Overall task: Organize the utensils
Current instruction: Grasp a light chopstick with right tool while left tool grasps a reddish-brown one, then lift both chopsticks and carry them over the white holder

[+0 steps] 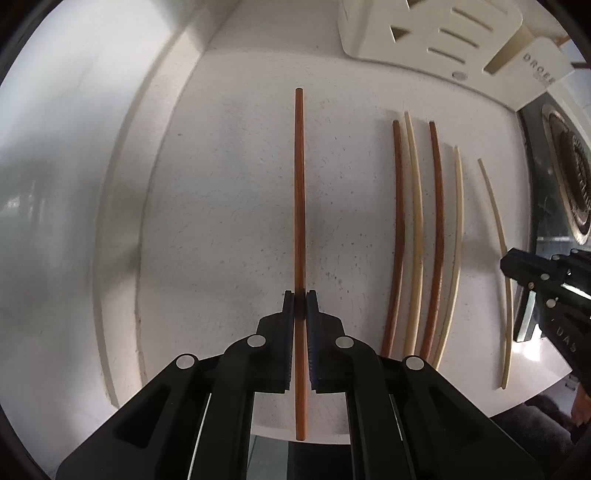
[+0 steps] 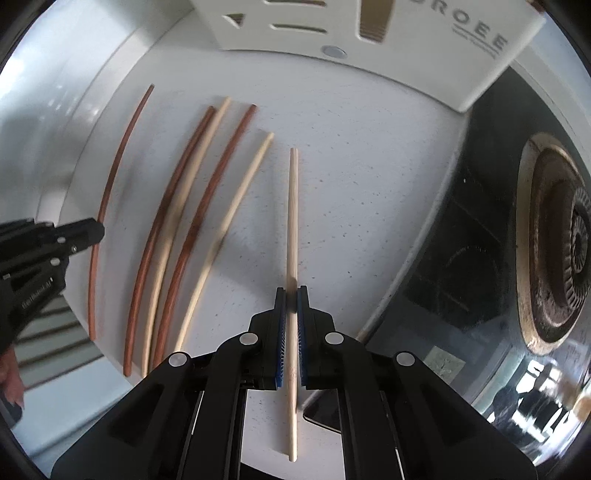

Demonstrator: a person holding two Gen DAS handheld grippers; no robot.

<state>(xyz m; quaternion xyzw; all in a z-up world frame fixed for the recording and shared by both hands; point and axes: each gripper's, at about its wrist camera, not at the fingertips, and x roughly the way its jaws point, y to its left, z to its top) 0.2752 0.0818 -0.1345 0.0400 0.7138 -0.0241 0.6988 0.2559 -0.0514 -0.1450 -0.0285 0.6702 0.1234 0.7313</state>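
Left gripper (image 1: 300, 297) clamped on a brown chopstick (image 1: 299, 192); right gripper (image 2: 291, 291) clamped on a pale chopstick (image 2: 292, 214). Four loose chopsticks (image 2: 207, 206) lie between them on the white counter (image 2: 369, 166)

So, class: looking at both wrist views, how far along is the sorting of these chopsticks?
Early stage. Done: nothing visibly sorted; the white holder shows no chopsticks in it. In hand: the left gripper is shut on a brown chopstick, the right gripper on a pale chopstick. Left: two brown and two pale chopsticks still lie mixed on the counter.
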